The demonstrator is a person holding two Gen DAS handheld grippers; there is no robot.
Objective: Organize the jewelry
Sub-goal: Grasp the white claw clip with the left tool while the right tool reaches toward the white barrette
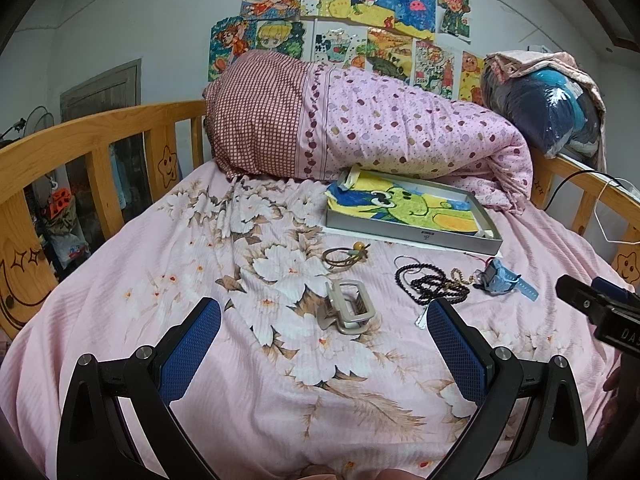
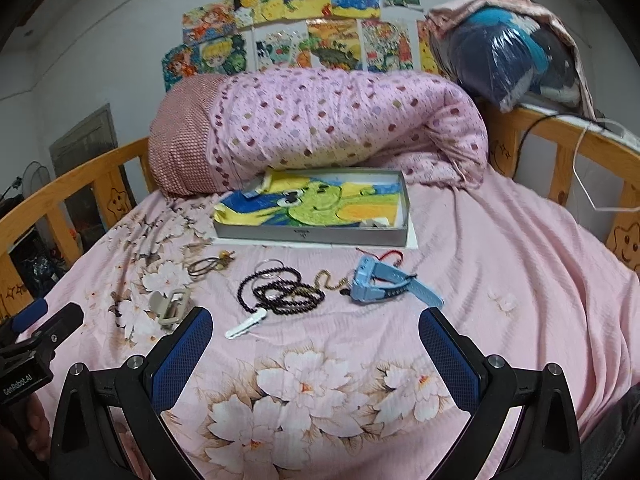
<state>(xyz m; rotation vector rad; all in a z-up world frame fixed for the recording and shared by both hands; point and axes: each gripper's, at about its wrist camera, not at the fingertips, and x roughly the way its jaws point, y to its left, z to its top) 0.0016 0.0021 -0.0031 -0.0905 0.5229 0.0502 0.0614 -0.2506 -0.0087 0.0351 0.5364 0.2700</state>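
Nothing appears sorted yet. The shallow grey cardboard box [image 2: 312, 234], lined with a cartoon drawing, is seen far on the bed, holding no jewelry. The blue plastic watch [image 2: 376, 286], black bead strand [image 2: 280, 294], beige hair claw [image 1: 348, 308] and brown hair ties [image 1: 340, 258] lie loose nearer. Left tongs [image 1: 324, 340] and right tongs [image 2: 316, 344] are held wide open, empty.

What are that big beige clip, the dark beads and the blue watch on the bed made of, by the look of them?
Hair claw clip: looks like matte beige plastic, moulded in one smooth colour. Bead string: small dark round beads, slightly glossy; wood, stone or plastic, I cannot tell which. Watch: pale blue strap with punched holes, probably soft rubber or silicone, on a matching plastic-looking case.
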